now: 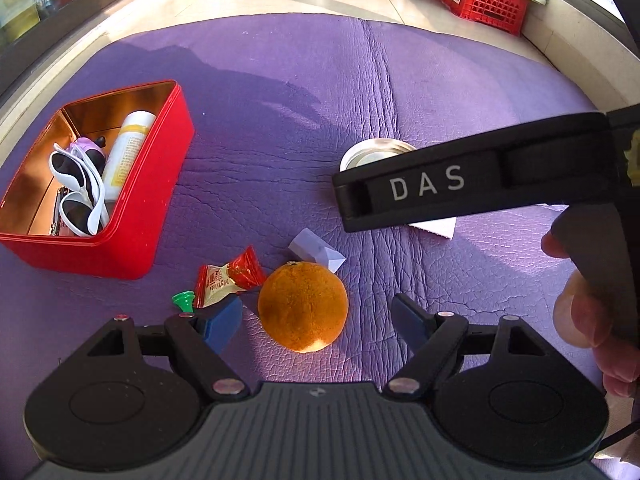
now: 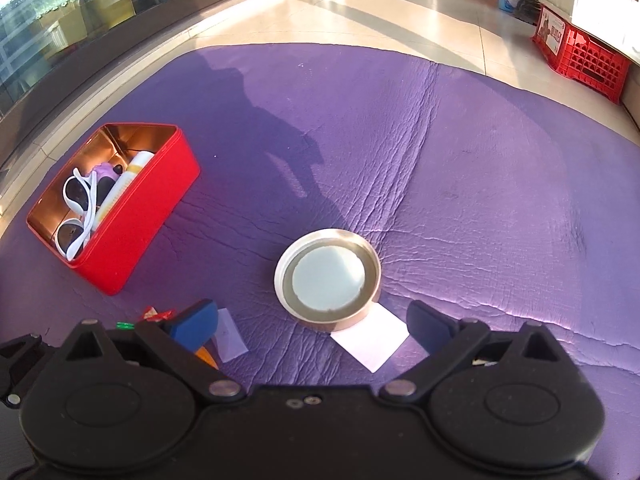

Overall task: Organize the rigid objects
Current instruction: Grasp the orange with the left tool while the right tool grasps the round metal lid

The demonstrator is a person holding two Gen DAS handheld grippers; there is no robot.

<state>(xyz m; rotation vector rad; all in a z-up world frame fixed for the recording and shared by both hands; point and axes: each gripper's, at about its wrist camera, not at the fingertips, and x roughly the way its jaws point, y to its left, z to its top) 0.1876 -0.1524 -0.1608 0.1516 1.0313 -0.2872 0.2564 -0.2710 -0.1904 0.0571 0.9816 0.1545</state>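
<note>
Jaws stand wide and empty on the left gripper (image 1: 318,320), framing the orange (image 1: 303,306), and on the right gripper (image 2: 312,326), whose finger half-hides a lid (image 1: 374,153)

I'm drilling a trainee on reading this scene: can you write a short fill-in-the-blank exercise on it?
1. The white sunglasses lie inside the ____ tin.
2. The fruit between the left tool's open fingers is an ____.
3. The round lid rests partly on a white ____.
4. Everything sits on a ____ mat.

Missing words: red; orange; card; purple
</note>
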